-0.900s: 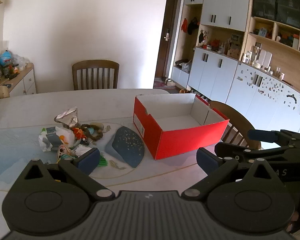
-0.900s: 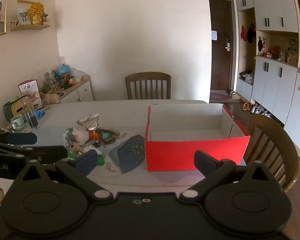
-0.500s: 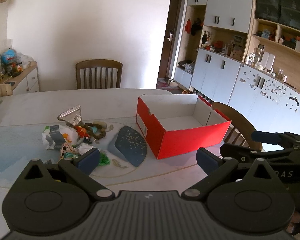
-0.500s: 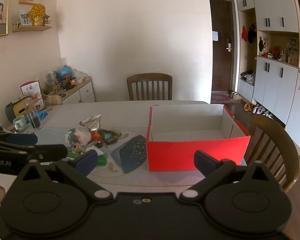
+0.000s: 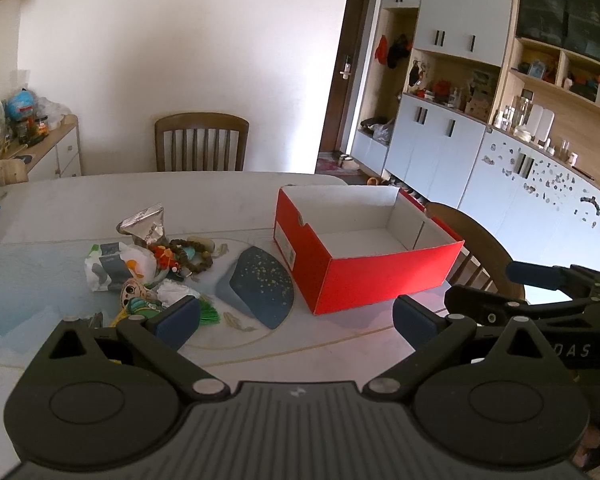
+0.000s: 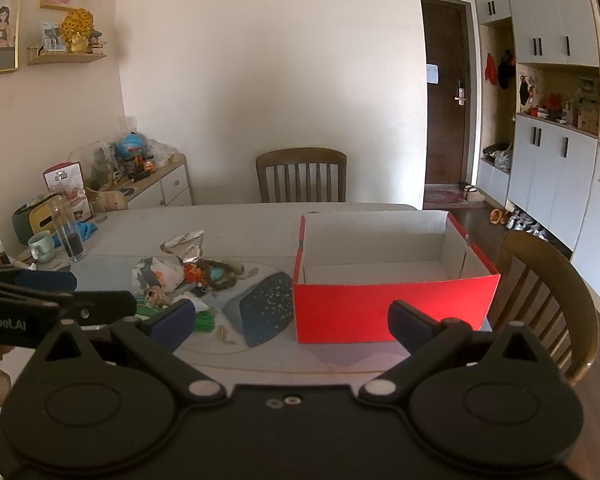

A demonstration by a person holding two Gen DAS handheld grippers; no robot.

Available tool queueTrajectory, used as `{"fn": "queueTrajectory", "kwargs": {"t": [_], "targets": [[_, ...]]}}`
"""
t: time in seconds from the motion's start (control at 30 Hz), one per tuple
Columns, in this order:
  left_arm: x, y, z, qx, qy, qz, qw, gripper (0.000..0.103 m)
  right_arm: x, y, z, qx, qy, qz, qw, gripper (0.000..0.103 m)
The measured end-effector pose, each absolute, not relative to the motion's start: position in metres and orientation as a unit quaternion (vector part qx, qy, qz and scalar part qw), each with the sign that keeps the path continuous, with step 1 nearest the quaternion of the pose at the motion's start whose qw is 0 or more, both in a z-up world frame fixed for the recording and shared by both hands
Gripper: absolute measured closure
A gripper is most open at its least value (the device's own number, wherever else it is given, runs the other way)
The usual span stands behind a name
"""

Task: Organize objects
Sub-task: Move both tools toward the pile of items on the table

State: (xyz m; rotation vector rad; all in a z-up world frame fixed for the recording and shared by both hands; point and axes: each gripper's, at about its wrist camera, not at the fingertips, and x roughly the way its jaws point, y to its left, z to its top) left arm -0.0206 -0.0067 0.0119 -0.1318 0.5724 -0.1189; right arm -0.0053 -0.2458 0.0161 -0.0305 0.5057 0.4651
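An empty red shoebox (image 5: 380, 276) (image 6: 392, 308) stands open on the table's right half. Left of it lies a dark blue speckled pad (image 5: 260, 284) (image 6: 266, 308). Further left is a heap of small things: a silver foil packet (image 5: 144, 226) (image 6: 184, 246), a white wrapper (image 5: 112, 266), brown beads (image 5: 188, 254) (image 6: 216, 274) and a green tassel (image 5: 208, 314) (image 6: 204, 320). My left gripper (image 5: 296, 316) is open and empty, above the near table edge. My right gripper (image 6: 292, 322) is open and empty, beside it on the right.
A wooden chair (image 5: 200, 142) stands at the table's far side and another (image 6: 540, 296) at its right side. A glass (image 6: 70, 236) and a mug (image 6: 40, 246) stand at the far left. A sideboard (image 6: 156, 184) with clutter is behind. White cabinets (image 5: 440, 144) line the right wall.
Both grippers have drifted slightly back and up; the box and heap sit a little lower and nearer the middle in the views. Nothing on the table has moved.
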Motion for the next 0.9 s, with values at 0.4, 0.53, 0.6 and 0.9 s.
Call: {"fn": "queueTrajectory", "kwargs": {"t": [0.4,0.53,0.6,0.9], "targets": [[-0.014,0.008,0.007,-0.073,0.278,-0.063,0.956,0.000,0.007,-0.226,0.013,-0.028,0.255,0.239,0.936,0.001],[-0.001,0.028,-0.003,-0.082,0.288,-0.065,0.952,0.000,0.018,-0.208,0.007,-0.036,0.268,0.246,0.931,0.001],[0.007,0.041,-0.009,-0.088,0.296,-0.066,0.949,0.000,0.025,-0.195,0.003,-0.042,0.276,0.246,0.928,0.001],[0.043,0.108,-0.040,-0.089,0.324,-0.033,0.941,0.000,0.054,-0.134,-0.016,-0.061,0.312,0.258,0.912,0.001]]}}
